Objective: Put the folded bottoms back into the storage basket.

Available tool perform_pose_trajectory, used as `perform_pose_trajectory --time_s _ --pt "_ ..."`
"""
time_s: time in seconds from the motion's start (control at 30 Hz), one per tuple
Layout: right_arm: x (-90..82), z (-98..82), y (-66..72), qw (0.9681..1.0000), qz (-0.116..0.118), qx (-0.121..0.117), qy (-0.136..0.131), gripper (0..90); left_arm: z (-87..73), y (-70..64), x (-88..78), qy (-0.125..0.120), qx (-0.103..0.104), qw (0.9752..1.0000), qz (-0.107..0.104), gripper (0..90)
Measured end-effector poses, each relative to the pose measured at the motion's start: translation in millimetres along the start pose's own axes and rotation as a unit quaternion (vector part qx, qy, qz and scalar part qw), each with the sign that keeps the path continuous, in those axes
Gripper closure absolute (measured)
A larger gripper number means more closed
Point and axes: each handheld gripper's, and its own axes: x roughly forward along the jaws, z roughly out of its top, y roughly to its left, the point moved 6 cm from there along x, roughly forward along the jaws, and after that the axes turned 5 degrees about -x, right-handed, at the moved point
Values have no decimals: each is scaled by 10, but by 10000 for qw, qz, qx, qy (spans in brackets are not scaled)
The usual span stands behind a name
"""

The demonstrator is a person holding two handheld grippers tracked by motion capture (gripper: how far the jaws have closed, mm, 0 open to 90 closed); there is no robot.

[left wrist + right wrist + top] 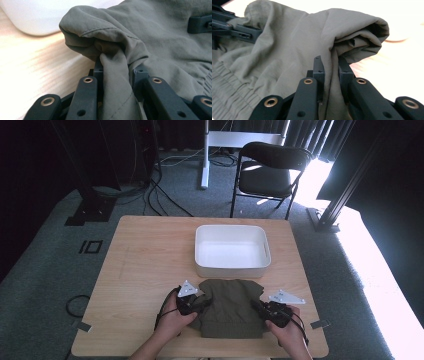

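**Both grippers pinch the olive garment at the table's near edge**

Where the wooden table runs widest, across the high view, most of its top lies bare, and the things on it sit right of centre. Largest of these is the white tub, a rounded rectangle with its long sides parallel to the table's near and far edges; it stands toward the far edge. Just in front of it, reaching almost to the near edge, lies the olive garment, folded into a rough rectangle. Its long axis runs from the tub toward the near edge, with the ribbed elastic hem at the near end, and its far corners flare out close against the tub's wall.

The left hand comes in from the near edge and lies low beside the garment's left side, forearm angled inward. Its left gripper points right, into the cloth. In the left gripper view the jaws stand narrow, clamped on a bunched fold of fabric that rises between them. The right hand mirrors this at the garment's right side. The right gripper points left, and in the right gripper view its jaws are likewise drawn close, gripping a gathered fold.
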Motion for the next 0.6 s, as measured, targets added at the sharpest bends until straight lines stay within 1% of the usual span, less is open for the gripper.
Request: perform_pose_trajectory --time_s 0.13,0.2,0.3,0.33,0.37,0.5,0.57,0.6 --pt "-92 87 11 9998 22 33 -179 814 109 -30 -77 -179 -11 9998 -64 745" --pt "-135 127 18 9997 10 19 -233 814 159 -46 -106 -227 -10 9997 -105 745" --pt "-177 172 17 9995 27 37 -311 814 205 -62 -131 -262 48 9996 -115 745" --pt "-197 197 15 9994 30 31 -347 814 257 -78 -158 -308 85 9994 -123 745" --pt "-231 248 6 9991 59 77 -413 814 286 -84 -172 -331 108 9993 -128 745" --pt "-279 356 -21 9985 100 87 -532 814 411 -90 -222 -466 110 9987 -149 745" --pt "-300 406 -32 9982 95 98 -583 814 476 -95 -239 -492 158 9986 -142 745" --pt "-308 438 -41 9980 96 85 -611 814 512 -100 -246 -476 222 9985 -128 745"
